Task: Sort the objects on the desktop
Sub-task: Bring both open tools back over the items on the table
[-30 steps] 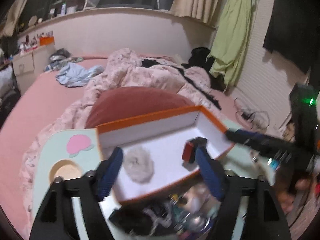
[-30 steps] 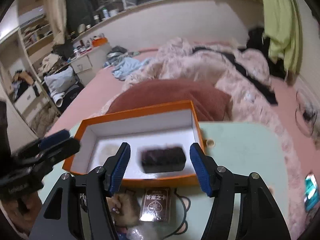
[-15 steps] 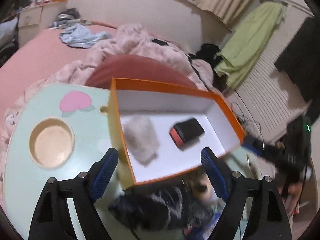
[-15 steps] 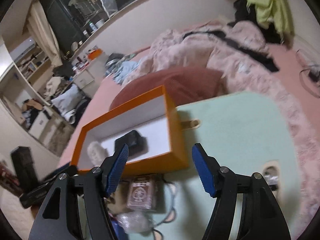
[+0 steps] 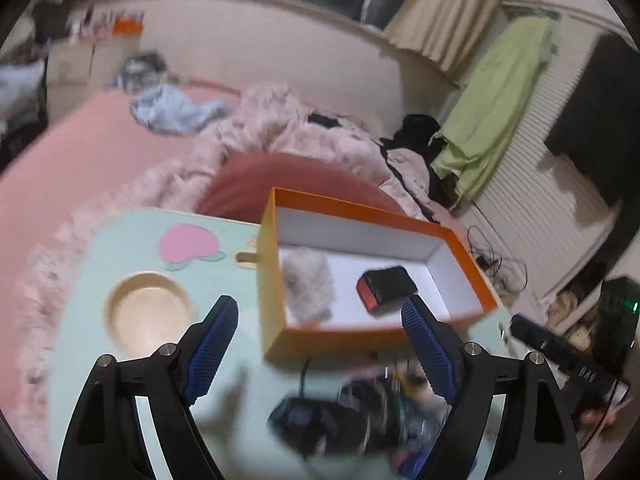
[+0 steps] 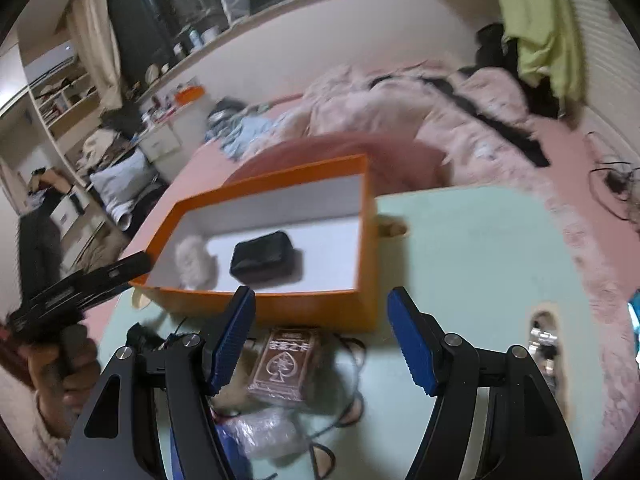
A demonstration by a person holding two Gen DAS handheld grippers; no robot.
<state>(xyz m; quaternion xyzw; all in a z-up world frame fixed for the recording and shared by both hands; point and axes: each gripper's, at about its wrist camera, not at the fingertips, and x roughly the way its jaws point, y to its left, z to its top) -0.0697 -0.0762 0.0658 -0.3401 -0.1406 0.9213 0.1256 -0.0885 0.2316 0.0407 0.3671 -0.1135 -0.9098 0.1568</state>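
Observation:
An orange box [image 5: 372, 338] with a white inside stands on the mint green table [image 6: 480, 260]. In it lie a grey fluffy ball [image 5: 306, 282] and a black case with a red end [image 5: 386, 290]. My left gripper [image 5: 318, 316] is open, held short of the box's near wall with nothing between its fingers. My right gripper [image 6: 322, 304] hovers over a card deck [image 6: 286, 364] in front of the box [image 6: 362, 280]; its jaws are opening and hold nothing. The ball [image 6: 196, 262] and the case [image 6: 264, 258] also show here.
A blurred pile of dark clutter and cables [image 5: 360, 412] lies in front of the box. Crumpled plastic wrap [image 6: 264, 432] sits near the deck. The table has a round recess [image 5: 148, 316] and a pink heart [image 5: 188, 244]. A hand [image 6: 60, 364] holds the left gripper [image 6: 80, 288]. Bedding lies beyond.
Both grippers have drawn back from over the box toward the clutter in front of it. The right jaws stand a little wider. The ball and case stay in the box.

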